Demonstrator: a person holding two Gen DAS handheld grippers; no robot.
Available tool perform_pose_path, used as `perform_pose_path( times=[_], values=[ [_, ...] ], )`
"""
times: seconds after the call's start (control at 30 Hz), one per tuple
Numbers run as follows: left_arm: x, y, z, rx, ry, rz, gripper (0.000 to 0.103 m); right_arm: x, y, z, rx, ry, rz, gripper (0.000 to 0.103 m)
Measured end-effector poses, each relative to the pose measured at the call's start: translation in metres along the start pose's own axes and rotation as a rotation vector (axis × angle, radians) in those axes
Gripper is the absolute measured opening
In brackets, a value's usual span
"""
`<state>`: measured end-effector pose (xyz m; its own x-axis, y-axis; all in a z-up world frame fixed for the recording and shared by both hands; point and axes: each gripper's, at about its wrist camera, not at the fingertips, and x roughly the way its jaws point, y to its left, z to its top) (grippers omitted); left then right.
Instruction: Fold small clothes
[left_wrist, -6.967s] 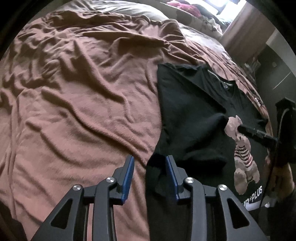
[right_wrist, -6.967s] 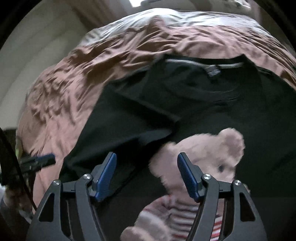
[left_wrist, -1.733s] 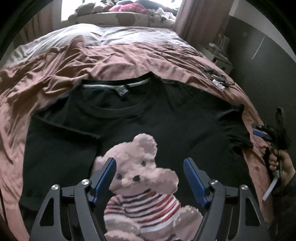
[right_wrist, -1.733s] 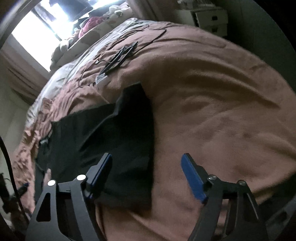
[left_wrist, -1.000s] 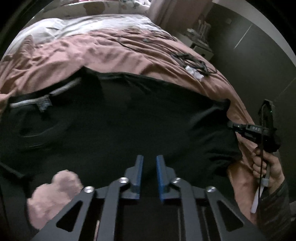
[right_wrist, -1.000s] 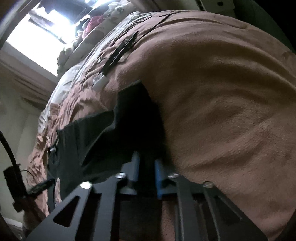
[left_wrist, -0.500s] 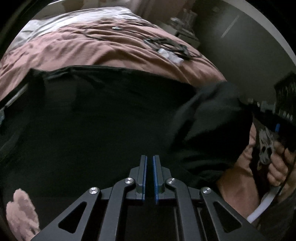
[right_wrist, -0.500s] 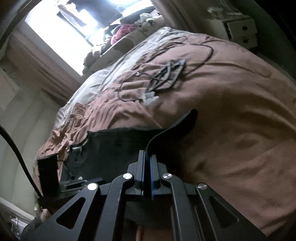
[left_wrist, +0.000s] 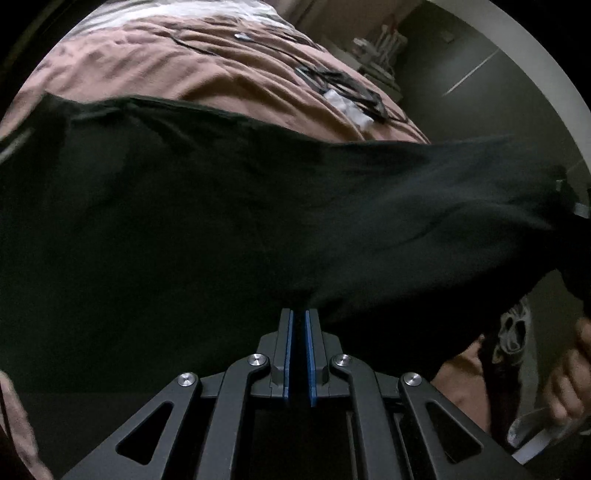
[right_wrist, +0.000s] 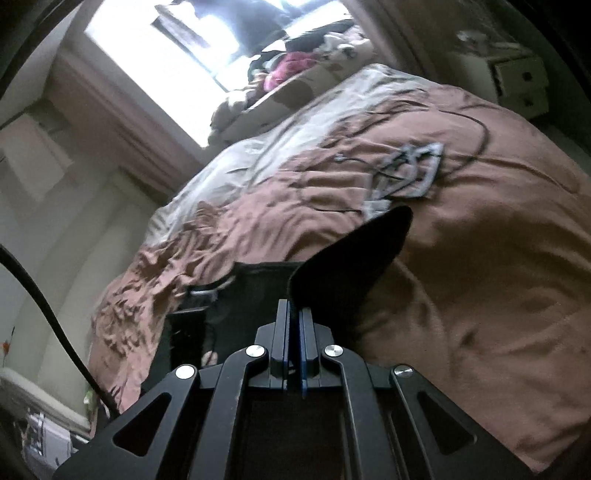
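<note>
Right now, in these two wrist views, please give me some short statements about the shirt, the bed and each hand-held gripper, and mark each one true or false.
1. The left hand-held gripper is shut on the black T-shirt. True.
2. The right hand-held gripper stands wide open over bare blanket. False: it is shut on an edge of the black T-shirt, and a flap of cloth rises above it.
3. The brown blanket covers the bed. True.
4. The T-shirt is white. False: it is black.
5. Tangled cables lie on the blanket beyond the shirt. True.
</note>
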<state>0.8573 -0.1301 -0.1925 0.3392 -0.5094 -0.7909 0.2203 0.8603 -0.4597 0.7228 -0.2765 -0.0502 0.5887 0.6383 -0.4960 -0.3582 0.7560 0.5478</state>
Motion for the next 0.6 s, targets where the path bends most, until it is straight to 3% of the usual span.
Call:
perform_pose_path(
  times=[0.23,0.43,0.6],
  values=[
    [-0.044,0.030,0.002,-0.012,-0.042,0.055,0.007,0.012,0.033,-0.007,-0.077,0.026,0.056,0.001],
    [-0.082,0.058,0.008,-0.032,-0.099,0.086,0.007,0.037,0.054,-0.016,-0.148,0.108,0.049,0.001],
    [-0.098,0.075,0.006,-0.024,-0.101,0.113,0.008,0.065,0.075,-0.019,-0.197,0.171,0.045,0.001]
  ],
)
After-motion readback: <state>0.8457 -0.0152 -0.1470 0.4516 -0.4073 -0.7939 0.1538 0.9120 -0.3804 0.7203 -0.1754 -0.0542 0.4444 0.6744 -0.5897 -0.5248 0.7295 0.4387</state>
